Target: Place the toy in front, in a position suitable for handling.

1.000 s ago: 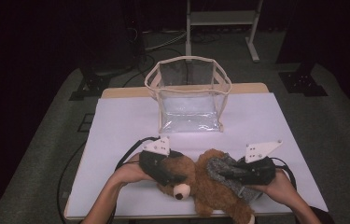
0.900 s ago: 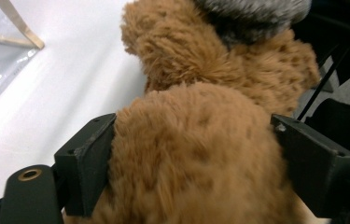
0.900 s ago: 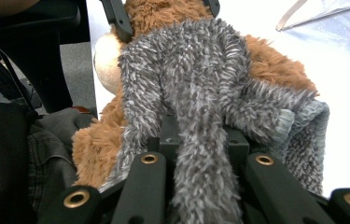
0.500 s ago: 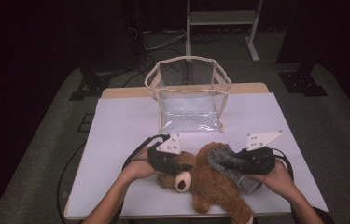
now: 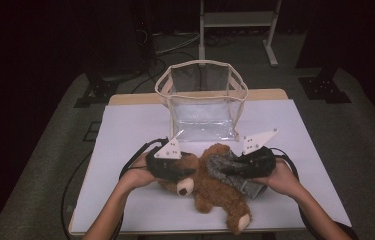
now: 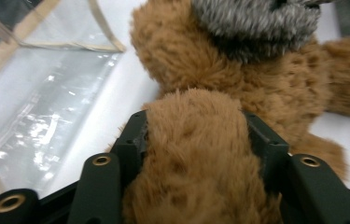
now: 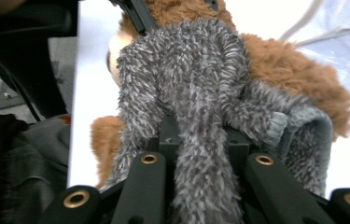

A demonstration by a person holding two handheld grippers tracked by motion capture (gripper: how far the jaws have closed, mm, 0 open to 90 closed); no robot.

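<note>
the brown teddy bear point(image 5: 210, 187) lies at the table's six o'clock edge, the grey fuzzy garment point(image 5: 230, 170) half on it — dressing or undressing looks midway, and the clear bag point(image 5: 202, 102) at twelve o'clock holds nothing. the left gripper point(image 5: 177, 172) has just been opening slightly, yet clamps a brown limb point(image 6: 196, 154). the right gripper point(image 5: 230, 170) is closed on grey fabric point(image 7: 200, 177). the high view gives the layout — the gripper views show each grip.
</note>
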